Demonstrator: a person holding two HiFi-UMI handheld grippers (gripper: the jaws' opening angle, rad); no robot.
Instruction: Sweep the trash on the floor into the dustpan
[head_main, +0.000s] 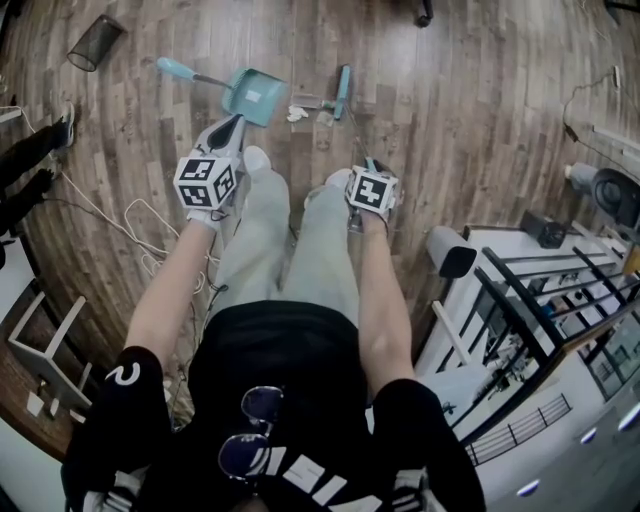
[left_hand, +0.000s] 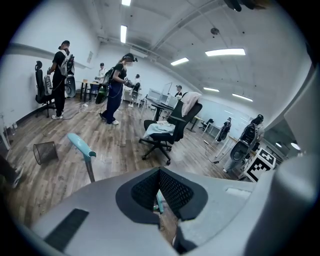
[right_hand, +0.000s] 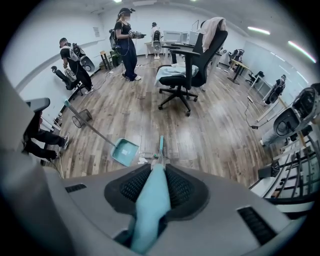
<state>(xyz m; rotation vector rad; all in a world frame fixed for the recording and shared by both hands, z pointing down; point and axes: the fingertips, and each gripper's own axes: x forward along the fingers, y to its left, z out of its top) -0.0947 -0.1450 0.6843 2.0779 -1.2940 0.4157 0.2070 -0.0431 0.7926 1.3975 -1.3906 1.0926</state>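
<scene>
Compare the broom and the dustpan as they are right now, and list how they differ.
Grip: the broom has its handle clamped in the right gripper; the dustpan has its handle free of both grippers. Shape: the broom ends in a narrow bar, the dustpan in an open scoop. Place: in the head view the dustpan sits left of the trash, the broom's head right of it. Both are teal with long handles.

Both forearms reach forward and down over the knees. Left hand-held gripper (left_hand: 160, 173): jaws together, empty. Right hand-held gripper (right_hand: 158, 169): jaws clamped on broom handle (right_hand: 149, 202).
</scene>
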